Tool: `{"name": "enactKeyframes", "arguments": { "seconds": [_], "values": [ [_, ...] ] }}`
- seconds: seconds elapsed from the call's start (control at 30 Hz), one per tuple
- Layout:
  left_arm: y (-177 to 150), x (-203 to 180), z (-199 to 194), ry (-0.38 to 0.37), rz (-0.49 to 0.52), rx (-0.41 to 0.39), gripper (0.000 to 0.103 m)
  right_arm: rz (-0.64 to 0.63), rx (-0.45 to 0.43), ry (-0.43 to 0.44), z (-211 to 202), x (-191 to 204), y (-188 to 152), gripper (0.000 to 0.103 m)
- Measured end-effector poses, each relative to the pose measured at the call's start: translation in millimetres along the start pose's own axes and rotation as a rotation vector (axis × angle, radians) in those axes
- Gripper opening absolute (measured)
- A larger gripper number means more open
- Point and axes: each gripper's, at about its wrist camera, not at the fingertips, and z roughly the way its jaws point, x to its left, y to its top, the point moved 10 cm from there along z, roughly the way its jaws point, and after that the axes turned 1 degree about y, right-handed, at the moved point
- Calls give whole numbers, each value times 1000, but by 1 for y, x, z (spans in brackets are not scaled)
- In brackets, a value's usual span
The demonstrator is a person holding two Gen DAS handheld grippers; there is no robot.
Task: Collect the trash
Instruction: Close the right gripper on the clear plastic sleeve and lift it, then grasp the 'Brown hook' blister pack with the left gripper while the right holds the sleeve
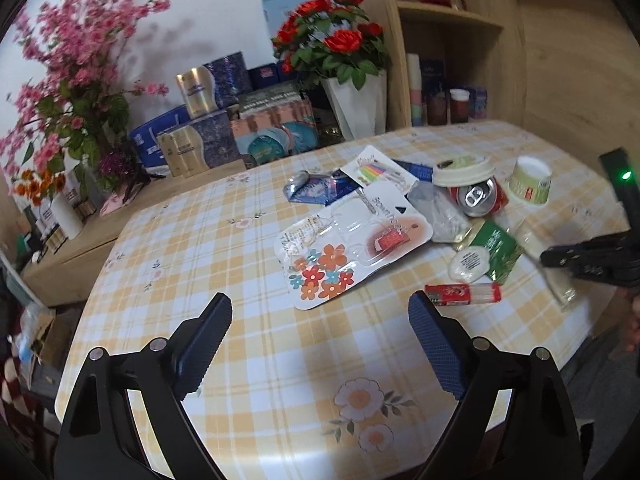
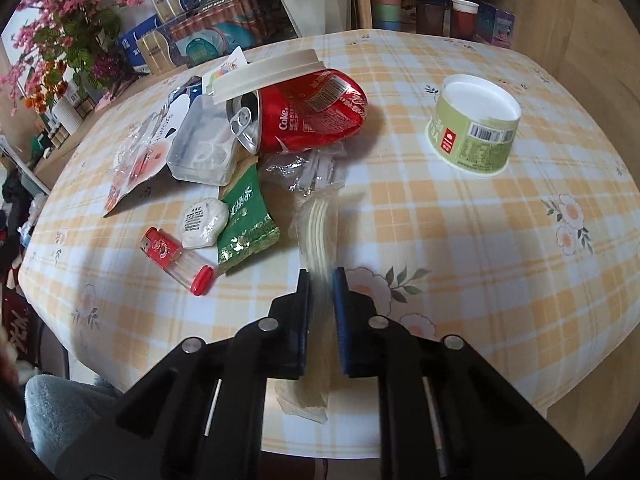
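- Between the pads of the right gripper (image 2: 321,280), a clear plastic sleeve of forks (image 2: 318,224) is being pinched; its far end is lying on the checked tablecloth (image 2: 460,216).
- Just beyond the sleeve, a crushed red can (image 2: 308,114) is lying on its side, a white lid (image 2: 266,72) leaning over it.
- Beside these, a green tea packet (image 2: 246,216), a white round packet (image 2: 204,222) and a red lighter (image 2: 176,260) are resting near one another.
- Well apart, a green paper cup (image 2: 474,128) is standing upright.
- Lower down the table, the left gripper (image 1: 320,320) is hovering with its jaws wide and nothing between them, near a flowered blister card (image 1: 348,256).
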Motion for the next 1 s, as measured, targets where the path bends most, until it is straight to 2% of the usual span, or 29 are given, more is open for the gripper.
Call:
{"name": "enactKeyframes", "arguments": {
  "seconds": [0.1, 0.23, 0.4, 0.53, 0.6, 0.67, 0.7, 0.73, 0.83, 0.9, 1.0],
  "values": [
    [2, -10, 27, 2, 69, 30, 88, 47, -12, 21, -1, -4, 0, 15],
    [7, -32, 67, 33, 217, 48, 88, 68, -21, 42, -3, -7, 4, 15],
    [14, -43, 109, 122, 363, 49, 88, 65, -35, 53, -7, -7, 12, 15],
    [19, -46, 126, 157, 435, 46, 86, 59, -42, 56, -12, -8, 14, 15],
    [21, -46, 131, 155, 450, 43, 78, 54, -45, 58, -13, -9, 15, 15],
    [21, -45, 134, 139, 444, 56, 57, 52, -47, 57, -14, -10, 15, 15],
    [21, -44, 135, 134, 439, 59, 51, 53, -46, 58, -15, -10, 15, 15],
    [21, -41, 134, 127, 430, 60, 37, 54, -46, 59, -15, -10, 14, 15],
    [26, -28, 122, 130, 385, 26, 18, 56, -45, 64, -16, -9, 13, 15],
    [34, -16, 112, 120, 334, 5, 15, 55, -50, 71, -19, -7, 14, 15],
    [48, 16, 92, 73, 162, -17, 11, 48, -61, 80, -23, -4, 15, 15]
  ]
}}
